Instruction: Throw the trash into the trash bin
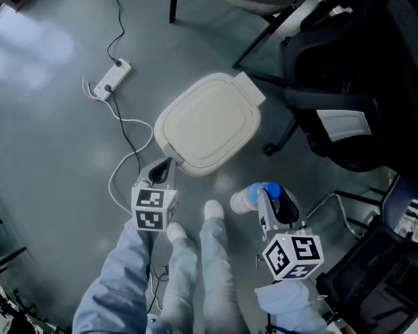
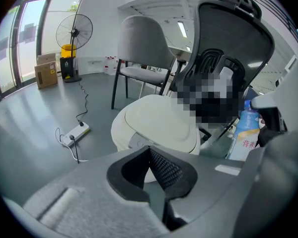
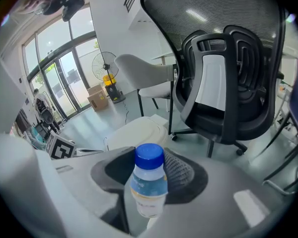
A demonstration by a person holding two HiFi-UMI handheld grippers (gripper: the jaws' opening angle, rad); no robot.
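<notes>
A cream trash bin (image 1: 207, 124) stands on the floor with its lid down; it also fills the middle of the left gripper view (image 2: 159, 120). My left gripper (image 1: 161, 170) is shut and empty, its tips at the bin's near front edge (image 2: 150, 155). My right gripper (image 1: 268, 200) hangs to the right of the bin, shut on a small plastic bottle (image 1: 249, 197) with a blue cap. In the right gripper view the bottle (image 3: 148, 192) stands upright between the pads (image 3: 181, 175). The left gripper view shows the bottle (image 2: 246, 133) at its right edge.
A black office chair (image 1: 348, 103) stands close on the right of the bin. A white power strip (image 1: 113, 78) and its cables lie on the floor to the left. The person's legs and feet (image 1: 212, 211) are just before the bin. A fan (image 2: 73, 33) and boxes stand far back.
</notes>
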